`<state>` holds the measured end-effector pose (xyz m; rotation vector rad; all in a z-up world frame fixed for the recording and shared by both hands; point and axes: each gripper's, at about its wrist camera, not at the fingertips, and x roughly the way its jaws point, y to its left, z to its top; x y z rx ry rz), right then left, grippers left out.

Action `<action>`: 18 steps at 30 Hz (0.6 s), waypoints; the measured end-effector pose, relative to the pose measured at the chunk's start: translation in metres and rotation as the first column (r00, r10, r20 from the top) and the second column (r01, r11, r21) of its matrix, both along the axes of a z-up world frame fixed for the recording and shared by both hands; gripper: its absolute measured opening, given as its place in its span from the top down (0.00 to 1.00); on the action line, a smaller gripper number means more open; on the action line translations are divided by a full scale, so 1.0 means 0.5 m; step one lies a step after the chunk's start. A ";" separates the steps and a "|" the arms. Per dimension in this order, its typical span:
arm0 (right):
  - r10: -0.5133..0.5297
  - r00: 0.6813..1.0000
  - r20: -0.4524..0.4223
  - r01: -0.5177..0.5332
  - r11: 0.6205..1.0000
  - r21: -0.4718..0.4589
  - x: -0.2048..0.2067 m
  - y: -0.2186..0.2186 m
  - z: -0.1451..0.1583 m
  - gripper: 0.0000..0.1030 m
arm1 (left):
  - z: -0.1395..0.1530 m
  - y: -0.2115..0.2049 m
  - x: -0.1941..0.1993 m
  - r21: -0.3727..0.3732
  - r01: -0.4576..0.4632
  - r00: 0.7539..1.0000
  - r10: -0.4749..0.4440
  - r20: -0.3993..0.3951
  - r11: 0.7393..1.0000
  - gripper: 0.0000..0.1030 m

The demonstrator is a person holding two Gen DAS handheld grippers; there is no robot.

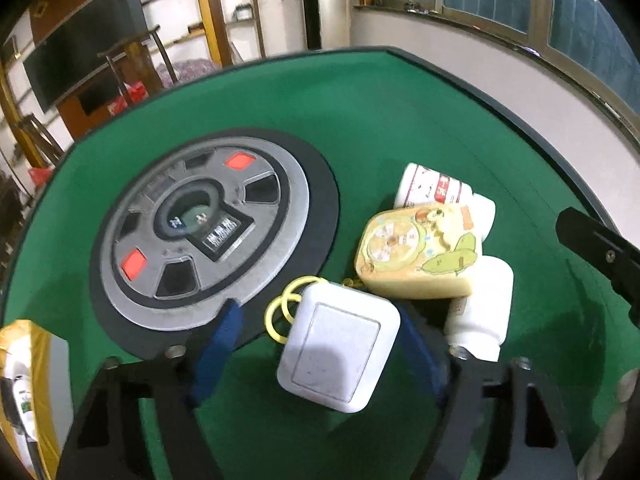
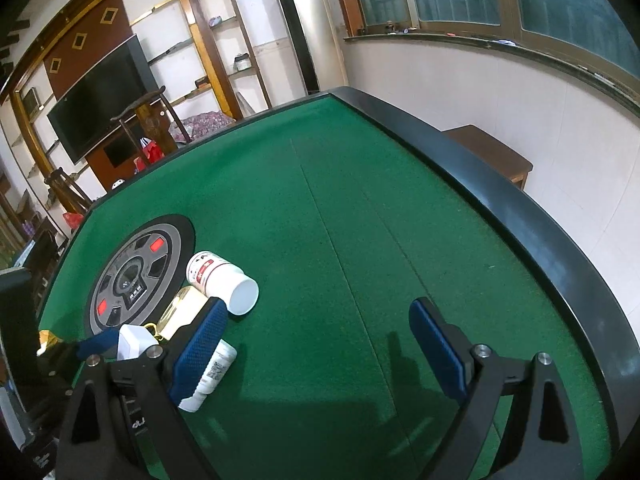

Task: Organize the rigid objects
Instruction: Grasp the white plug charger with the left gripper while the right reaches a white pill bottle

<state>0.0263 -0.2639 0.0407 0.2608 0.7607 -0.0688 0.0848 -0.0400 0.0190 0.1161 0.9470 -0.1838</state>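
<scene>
Nearest the left wrist camera we see the left gripper (image 1: 320, 344) with its blue pads spread around a white square box (image 1: 338, 348); whether the pads touch it we cannot tell. A yellow ring cord (image 1: 284, 312) hangs off the box's left corner. Just beyond lies a cream cartoon-printed tin (image 1: 420, 256), resting on two white bottles: one with a red label (image 1: 436, 188) on the far side, one (image 1: 484, 304) on the near right. Left of the cluster sits the round grey centre panel (image 1: 204, 232) of the green felt table (image 1: 400, 112). The right gripper (image 2: 320, 352) stands wide open over bare felt, holding nothing.
</scene>
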 end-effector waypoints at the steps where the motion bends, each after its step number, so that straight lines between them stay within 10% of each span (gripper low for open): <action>1: 0.000 1.000 -0.003 0.000 1.000 -0.001 0.001 0.000 0.000 0.11 | 0.003 0.002 -0.001 -0.015 0.009 1.000 -0.009 -0.007 1.000 0.38; 18: 0.010 0.999 -0.049 -0.007 0.998 0.063 0.009 -0.013 -0.023 0.11 | 0.071 0.045 -0.152 -0.141 0.079 0.997 -0.080 -0.002 0.987 0.58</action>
